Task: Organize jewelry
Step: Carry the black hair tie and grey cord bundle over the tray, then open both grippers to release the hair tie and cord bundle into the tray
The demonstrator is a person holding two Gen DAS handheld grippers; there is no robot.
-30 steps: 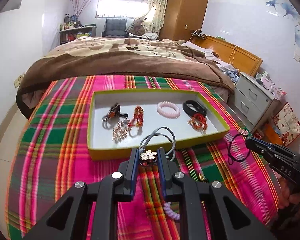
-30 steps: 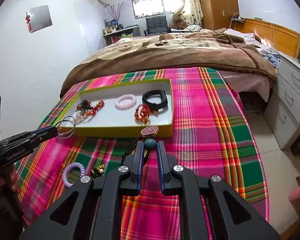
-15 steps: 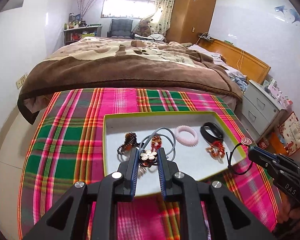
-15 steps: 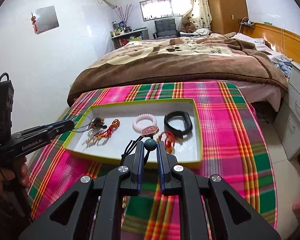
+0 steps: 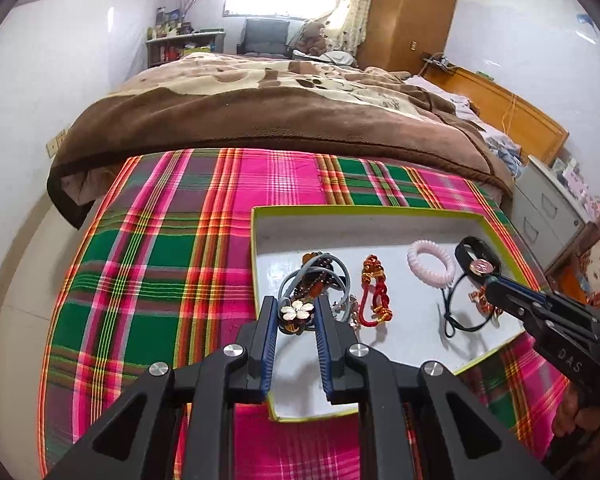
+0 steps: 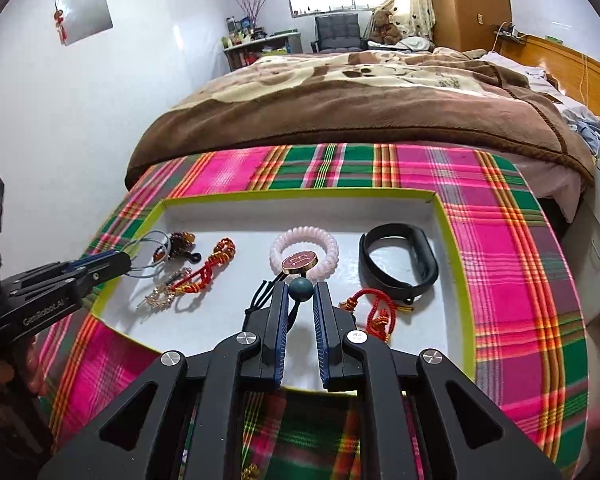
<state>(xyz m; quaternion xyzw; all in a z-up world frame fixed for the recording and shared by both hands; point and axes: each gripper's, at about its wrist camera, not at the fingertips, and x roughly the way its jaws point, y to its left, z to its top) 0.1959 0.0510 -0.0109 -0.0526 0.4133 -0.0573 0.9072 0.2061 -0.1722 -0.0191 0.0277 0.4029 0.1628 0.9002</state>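
Over the shallow green-rimmed white tray [image 5: 487, 222], my left tool [image 5: 297, 312] pinches a grey cord hair tie with white flower charm [image 5: 298, 309], loop trailing forward; my right tool [image 6: 300, 294] clamps a black cord with green bead [image 6: 301, 289], disc end pointing ahead.

Grey cord w/ flower charm [image 5: 297, 311] & black cord w/ disc [image 6: 300, 262] held over tray [image 6: 452, 240].

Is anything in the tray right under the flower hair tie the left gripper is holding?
Yes. The flower hair tie hangs over the amber clip in the tray; bare floor lies nearer the front rim.
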